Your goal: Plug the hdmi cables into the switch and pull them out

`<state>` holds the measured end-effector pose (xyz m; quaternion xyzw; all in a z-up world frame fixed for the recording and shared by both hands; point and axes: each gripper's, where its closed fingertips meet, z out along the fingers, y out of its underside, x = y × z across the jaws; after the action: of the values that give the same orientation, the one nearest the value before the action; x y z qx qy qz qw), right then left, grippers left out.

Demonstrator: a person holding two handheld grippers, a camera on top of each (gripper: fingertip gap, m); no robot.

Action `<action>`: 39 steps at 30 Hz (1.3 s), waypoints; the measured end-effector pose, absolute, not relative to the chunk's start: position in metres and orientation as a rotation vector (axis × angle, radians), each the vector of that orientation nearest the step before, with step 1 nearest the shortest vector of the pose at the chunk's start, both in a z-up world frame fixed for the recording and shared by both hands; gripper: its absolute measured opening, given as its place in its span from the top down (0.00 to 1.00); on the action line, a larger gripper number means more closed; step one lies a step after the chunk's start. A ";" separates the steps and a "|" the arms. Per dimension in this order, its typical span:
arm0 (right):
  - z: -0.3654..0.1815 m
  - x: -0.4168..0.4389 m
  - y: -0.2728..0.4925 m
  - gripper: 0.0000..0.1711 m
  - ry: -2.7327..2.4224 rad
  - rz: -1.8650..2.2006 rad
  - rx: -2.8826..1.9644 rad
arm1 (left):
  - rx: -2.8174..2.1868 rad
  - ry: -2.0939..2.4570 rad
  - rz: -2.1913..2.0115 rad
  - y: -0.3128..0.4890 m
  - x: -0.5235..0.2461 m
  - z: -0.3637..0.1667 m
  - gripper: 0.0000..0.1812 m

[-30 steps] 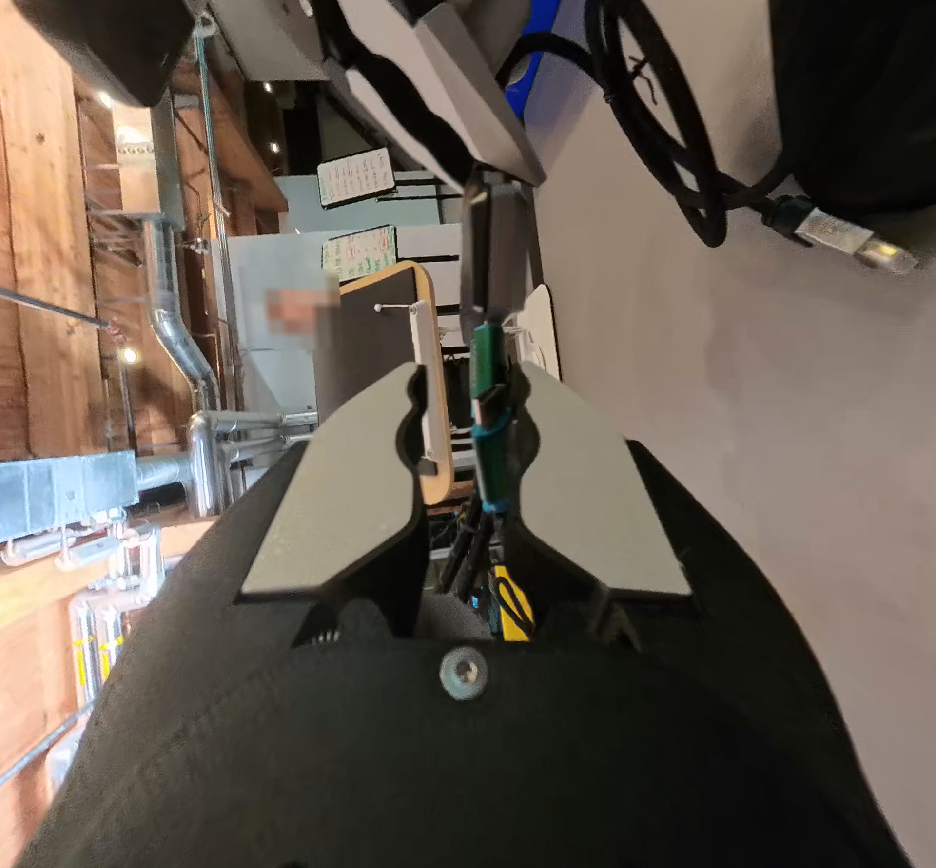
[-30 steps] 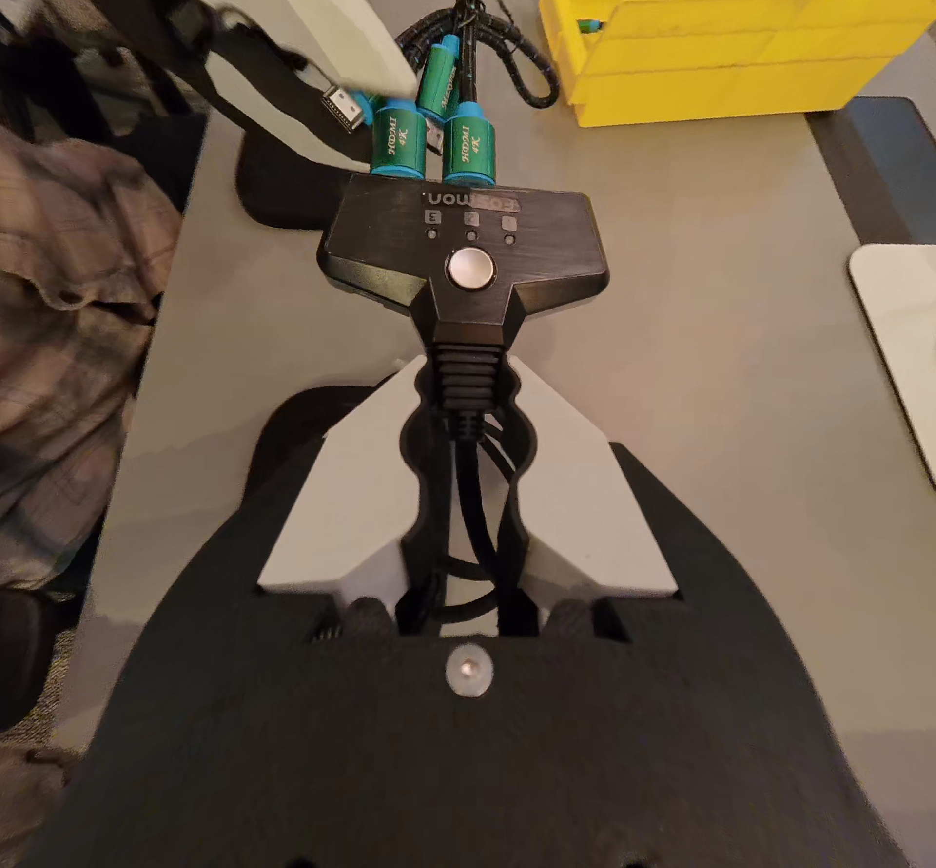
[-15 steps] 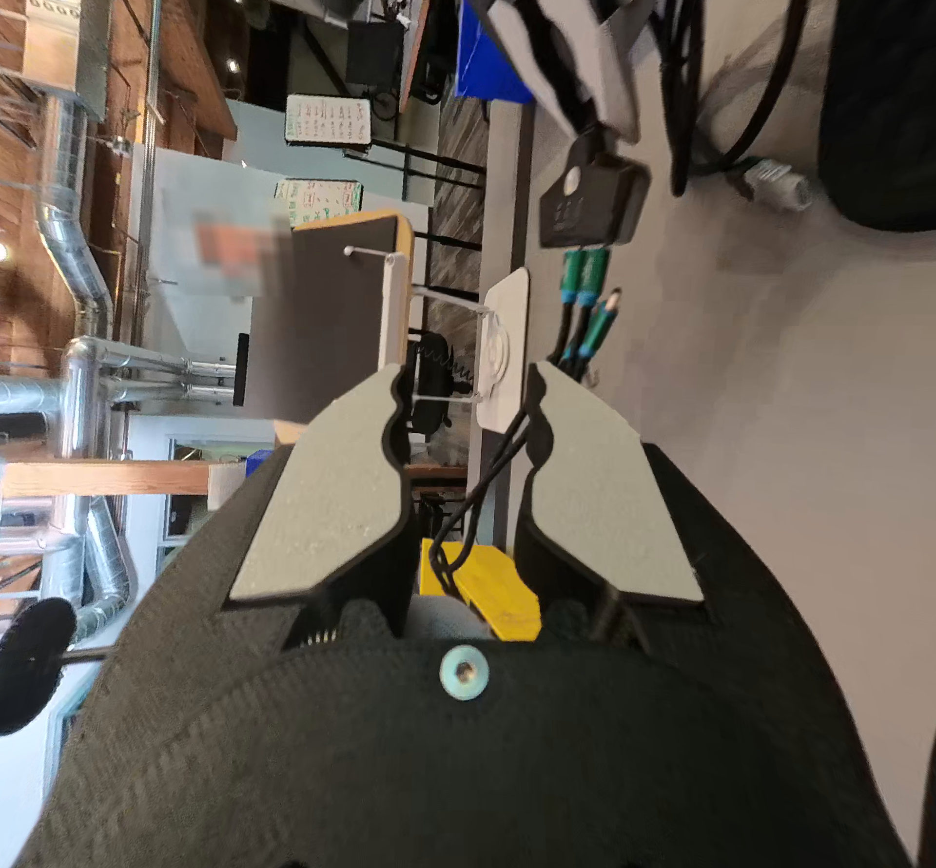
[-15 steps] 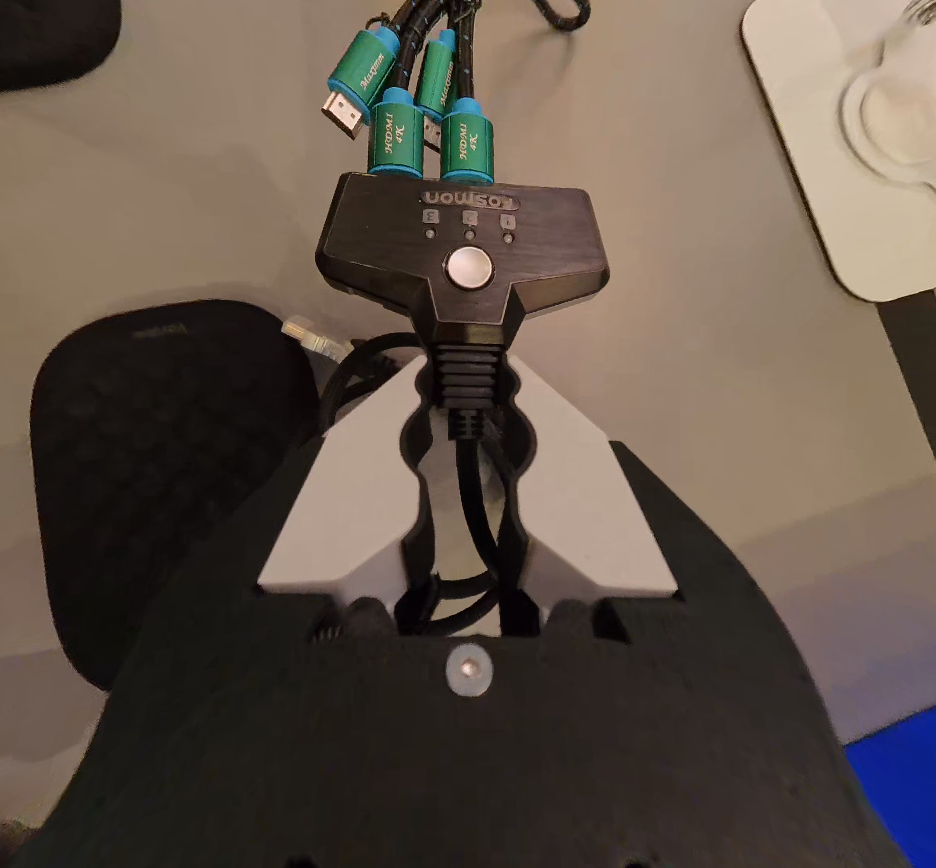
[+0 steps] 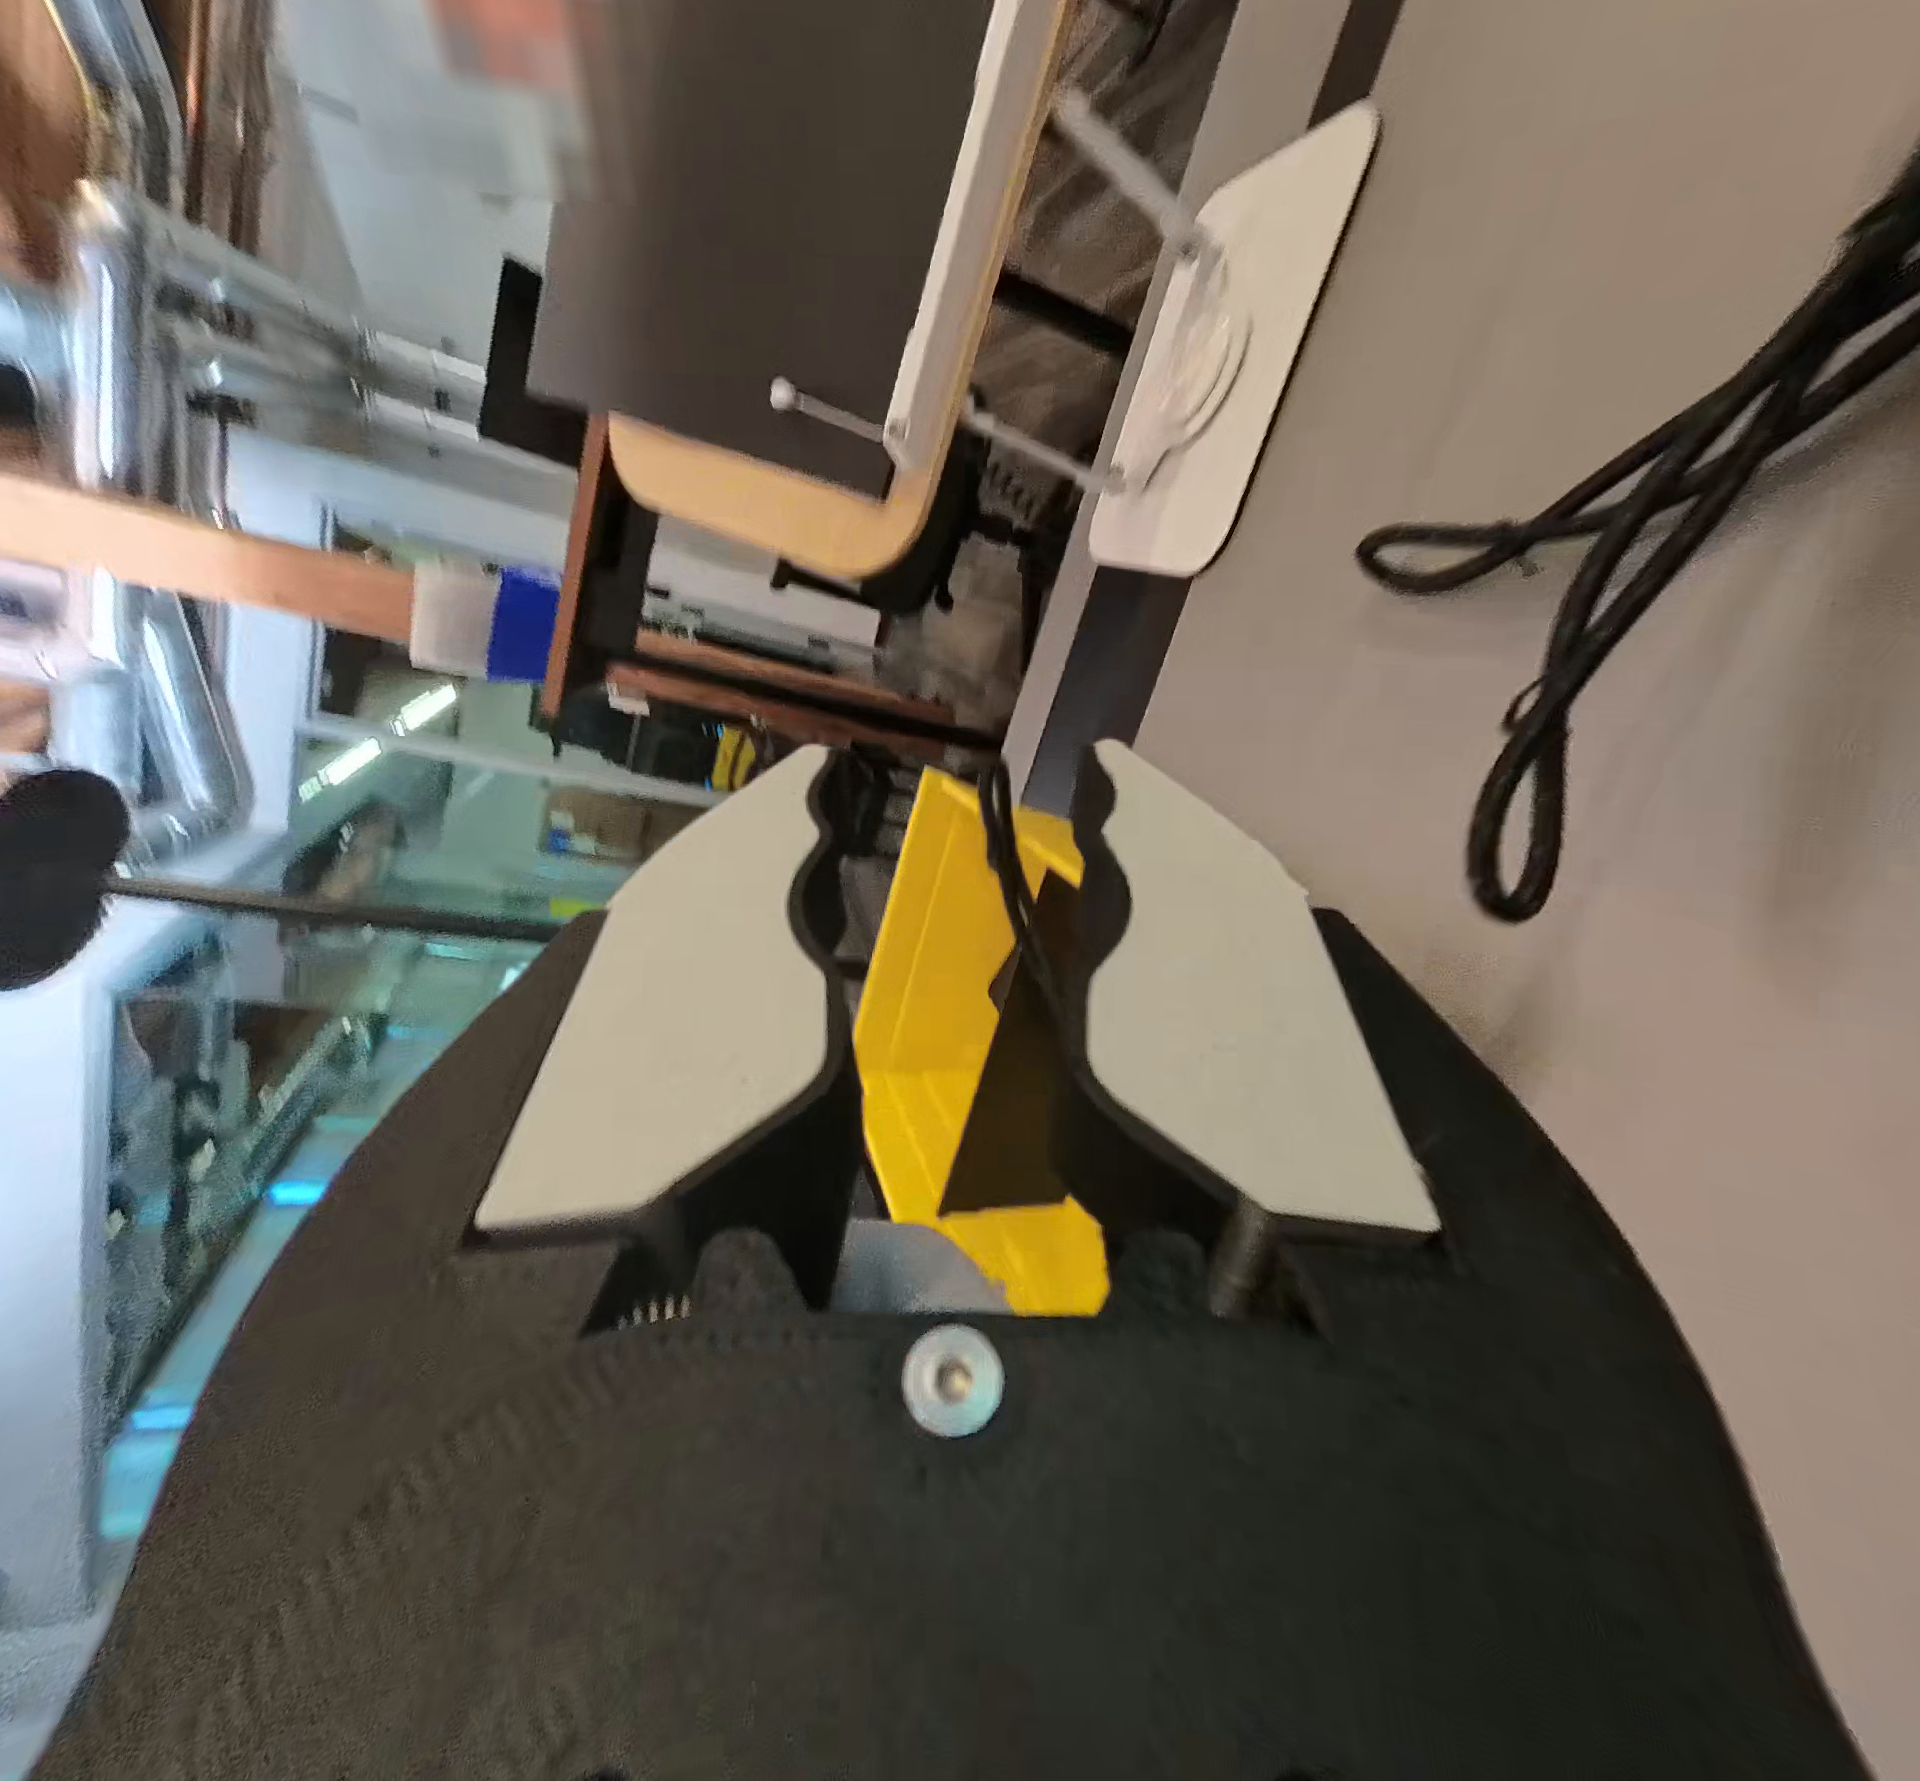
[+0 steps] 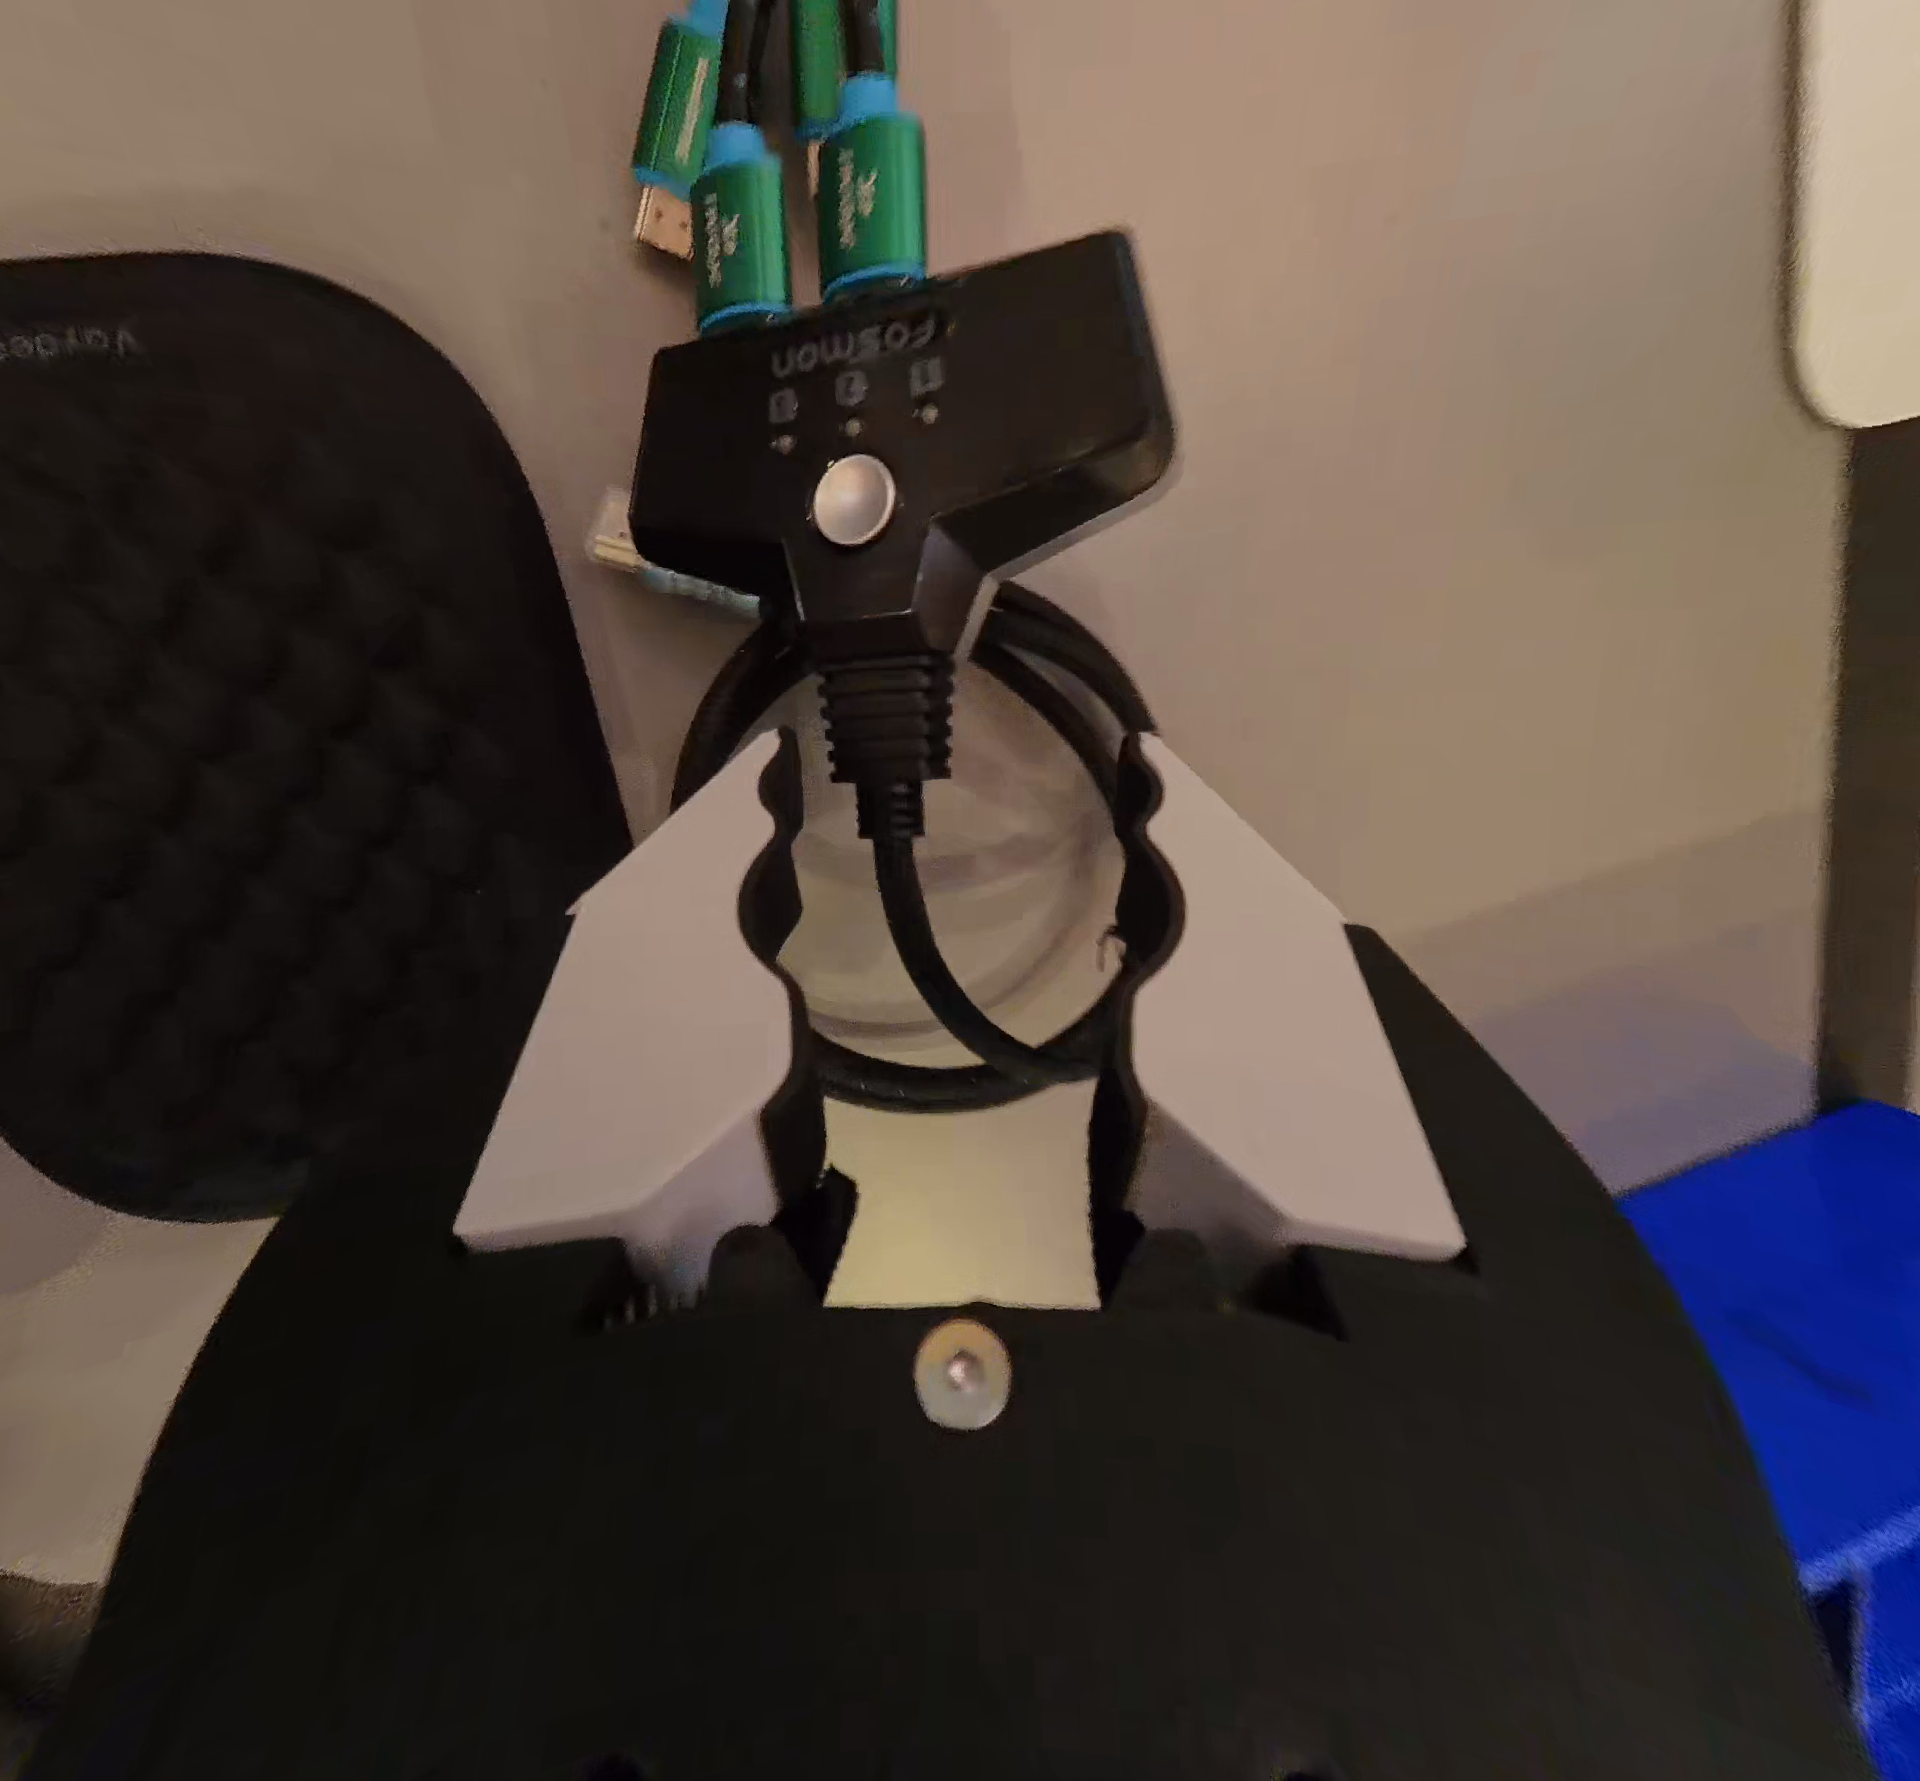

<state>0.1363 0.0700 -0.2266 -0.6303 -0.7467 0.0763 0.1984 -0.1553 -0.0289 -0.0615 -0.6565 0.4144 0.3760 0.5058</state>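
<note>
In the right wrist view, the right gripper (image 6: 956, 775) stands with its two pale fingers (image 6: 665, 1035) spread apart and nothing pinched between them. The ribbed black collar at the back of the switch (image 6: 904, 432) sits between the fingertips without visibly touching either one, and the switch's own thin black lead (image 6: 935, 962) curves down through the gap into a coil lying on the grey table (image 6: 1455, 381). The switch is a flat black box with a round silver button, tilted a little so that its right end is higher in the picture. Two green plugs with blue ends (image 6: 800, 225) are seated side by side in its far edge. Just beyond, two more green plugs (image 6: 675, 110) on braided black cords lie loose, one showing its bare metal tip. A black quilted pad (image 6: 260, 744) lies to the left of the switch, a white mat at the top right corner, and a blue bin (image 6: 1787, 1316) at the lower right.

In the left wrist view, which is rolled sideways and blurred, the left gripper (image 5: 956, 775) is likewise spread, holding nothing. Through the gap shows a yellow bin (image 5: 956, 983) with a thin black cord over its edge. Farther off, a looped black cable (image 5: 1621, 609) lies on the table, near a white mat (image 5: 1247, 329) that carries a clear stand.
</note>
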 end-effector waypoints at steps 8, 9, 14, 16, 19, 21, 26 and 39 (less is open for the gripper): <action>-0.166 0.120 0.054 0.76 -1.989 0.185 -1.544 | -1.914 0.670 0.832 -0.015 -0.270 -0.095 0.75; -0.163 0.117 0.048 0.77 -1.998 0.187 -1.519 | -1.954 0.640 0.825 -0.013 -0.282 -0.103 0.74; -0.162 0.103 0.023 0.80 -2.040 0.161 -1.419 | -2.102 0.529 0.820 0.004 -0.330 -0.142 0.75; -0.162 0.098 0.015 0.81 -2.045 0.160 -1.389 | -2.166 0.530 0.740 0.015 -0.331 -0.162 0.74; -0.162 0.093 0.006 0.81 -2.040 0.179 -1.367 | -2.173 0.552 0.717 0.036 -0.330 -0.175 0.75; -0.163 0.092 0.001 0.82 -2.039 0.191 -1.360 | -2.223 0.582 0.799 0.047 -0.336 -0.185 0.75; -0.163 0.095 -0.003 0.83 -2.020 0.191 -1.357 | -2.376 0.600 0.842 0.063 -0.345 -0.221 0.81; -0.139 0.120 -0.002 0.85 -1.833 0.198 -1.398 | -2.096 0.437 0.739 0.079 -0.330 -0.143 0.97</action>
<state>0.1201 -0.0024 -0.1388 -0.5534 -0.7252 0.0782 0.4022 -0.3304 0.0787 -0.1427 -0.8379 0.1747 0.2955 0.4244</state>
